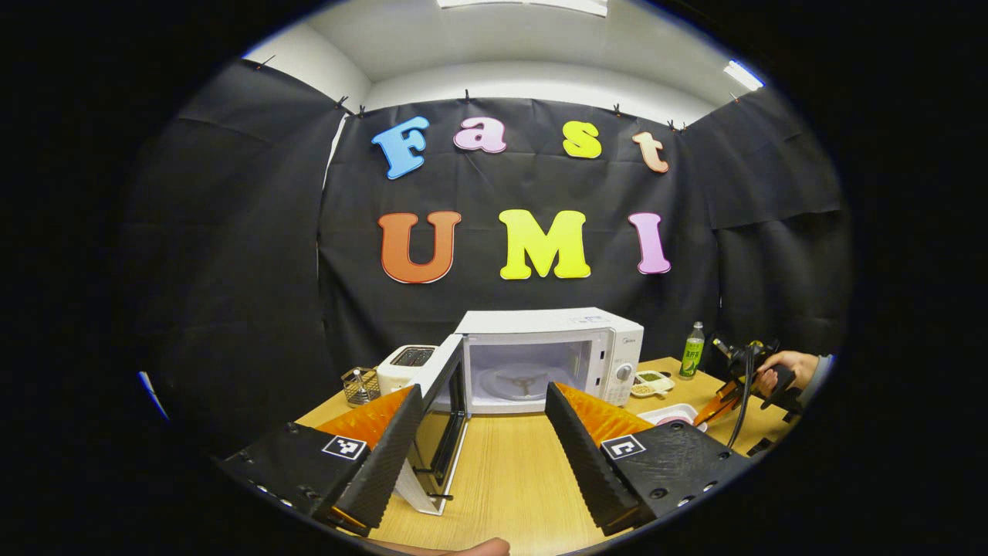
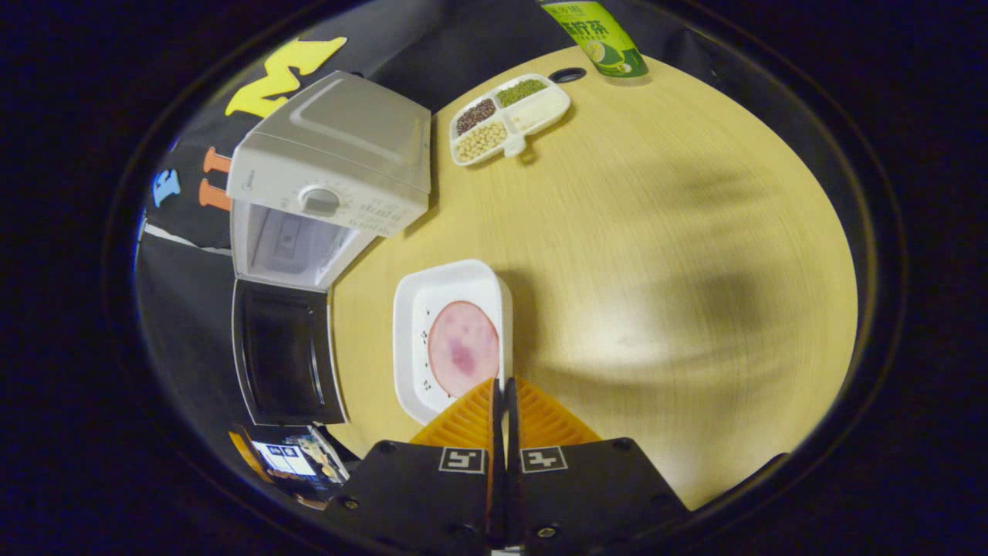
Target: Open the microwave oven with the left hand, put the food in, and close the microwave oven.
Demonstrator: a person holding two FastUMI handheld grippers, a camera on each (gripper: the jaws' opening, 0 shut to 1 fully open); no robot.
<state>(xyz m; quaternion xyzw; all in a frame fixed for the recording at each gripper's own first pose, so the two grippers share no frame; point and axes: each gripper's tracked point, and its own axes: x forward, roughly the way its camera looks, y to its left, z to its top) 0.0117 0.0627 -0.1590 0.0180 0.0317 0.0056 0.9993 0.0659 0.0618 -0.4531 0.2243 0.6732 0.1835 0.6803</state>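
Green bottle (image 1: pixel 692 351) beside microwave (image 1: pixel 552 355)

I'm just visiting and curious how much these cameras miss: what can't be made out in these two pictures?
- Whether the right gripper clamps the white tray: right gripper view, its fingers cover the tray's rim.
- The pink food: right gripper view, blurred.
- The green bottle: right gripper view, top cut off.
- The wire basket's contents: left gripper view, too small.

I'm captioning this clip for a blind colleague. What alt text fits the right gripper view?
The right gripper is closed on the near rim of a white tray holding a round pink slice of meat on a wooden table. To the left stands a white microwave with its door open; beyond are a divided dish of beans and a green bottle.
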